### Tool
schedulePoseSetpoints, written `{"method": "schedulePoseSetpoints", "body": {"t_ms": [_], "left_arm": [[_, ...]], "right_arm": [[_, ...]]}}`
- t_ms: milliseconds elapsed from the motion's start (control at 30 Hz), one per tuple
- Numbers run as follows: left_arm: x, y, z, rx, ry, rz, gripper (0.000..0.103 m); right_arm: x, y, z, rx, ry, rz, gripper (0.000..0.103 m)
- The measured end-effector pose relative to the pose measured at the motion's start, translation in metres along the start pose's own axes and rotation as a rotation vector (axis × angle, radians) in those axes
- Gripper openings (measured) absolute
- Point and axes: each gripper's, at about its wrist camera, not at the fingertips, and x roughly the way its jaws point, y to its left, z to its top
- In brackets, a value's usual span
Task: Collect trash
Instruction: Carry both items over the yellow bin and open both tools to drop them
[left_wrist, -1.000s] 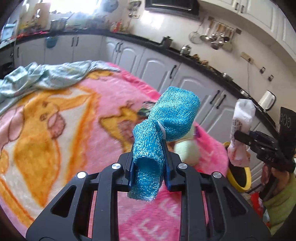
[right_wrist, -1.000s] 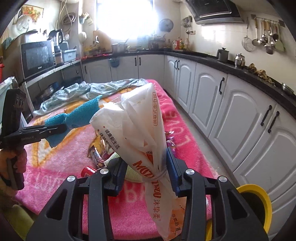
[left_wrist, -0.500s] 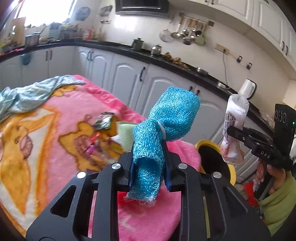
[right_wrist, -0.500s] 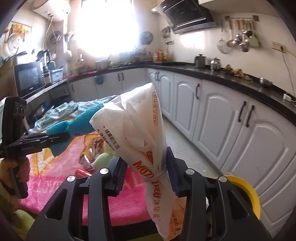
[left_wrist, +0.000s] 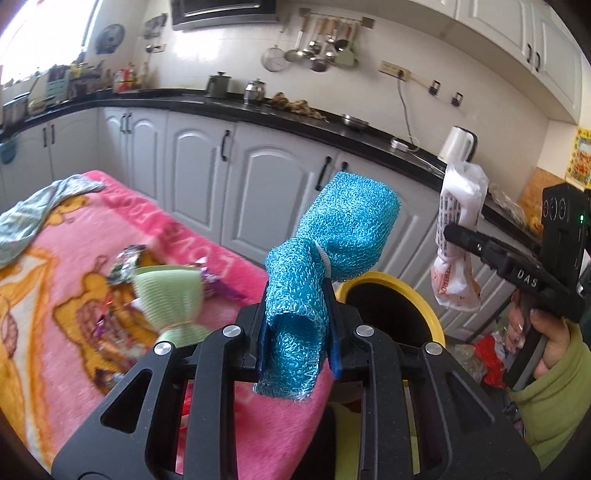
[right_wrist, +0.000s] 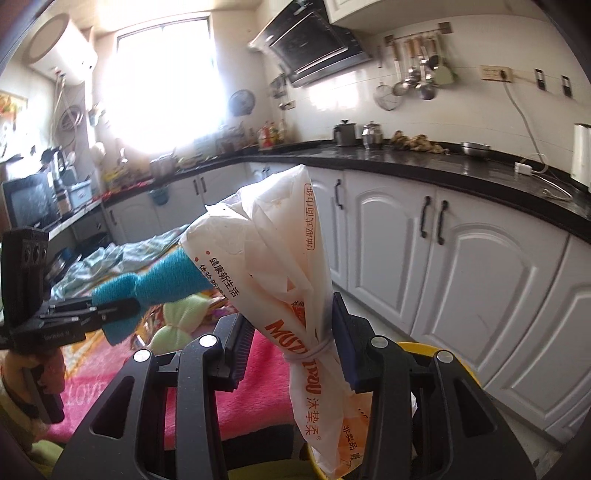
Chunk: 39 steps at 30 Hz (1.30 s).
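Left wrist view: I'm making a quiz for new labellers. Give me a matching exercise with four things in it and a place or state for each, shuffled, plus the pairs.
Things:
1. blue mesh bundle
2. white printed plastic bag
3. green mesh bundle
4. yellow-rimmed bin

Places or states:
A. lying on the pink blanket
B. clamped in the right tool
C. standing past the blanket's edge, mouth open
D. clamped in the left tool

Pairs: 1-D, 2-B, 3-A, 4-C
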Motion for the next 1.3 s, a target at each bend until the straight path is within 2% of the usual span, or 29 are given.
{"method": "schedulePoseSetpoints", "body": {"t_ms": [300,567,800,1067,1133,1200,1233,1300], "left_arm": [[0.044,-0.044,0.005,0.076,0.058,-0.054,0.018],[0.088,-0.089,-0.004,0.17,0.128,-0.088,0.018],[0.124,-0.114,-0.016,0.223,0.191,-0.1,0.018],[0.156,-0.129,-0.031,0.244,0.253,-0.107,0.021],[0.161,-0.131,-0.034,0.246,0.257,-0.109,0.024],[0.163,-0.132,-0.035,0.243,0.259,-0.109,0.028],[0.165,-0.131,-0.036,0.239,0.262,-0.106,0.029],[0.166,-0.131,-0.038,0.232,0.264,-0.1,0.039]], "right_arm": [[-0.026,-0.045,0.0,0.098,-0.062,-0.07,0.038],[-0.038,-0.082,-0.01,0.19,-0.112,-0.122,0.038],[-0.033,-0.111,-0.022,0.264,-0.12,-0.136,0.039],[-0.013,-0.125,-0.039,0.302,-0.098,-0.151,0.04],[-0.007,-0.126,-0.042,0.306,-0.085,-0.158,0.042],[-0.004,-0.126,-0.046,0.31,-0.077,-0.178,0.055],[-0.003,-0.127,-0.048,0.313,-0.075,-0.179,0.056],[-0.001,-0.128,-0.05,0.325,-0.065,-0.183,0.06]]}}
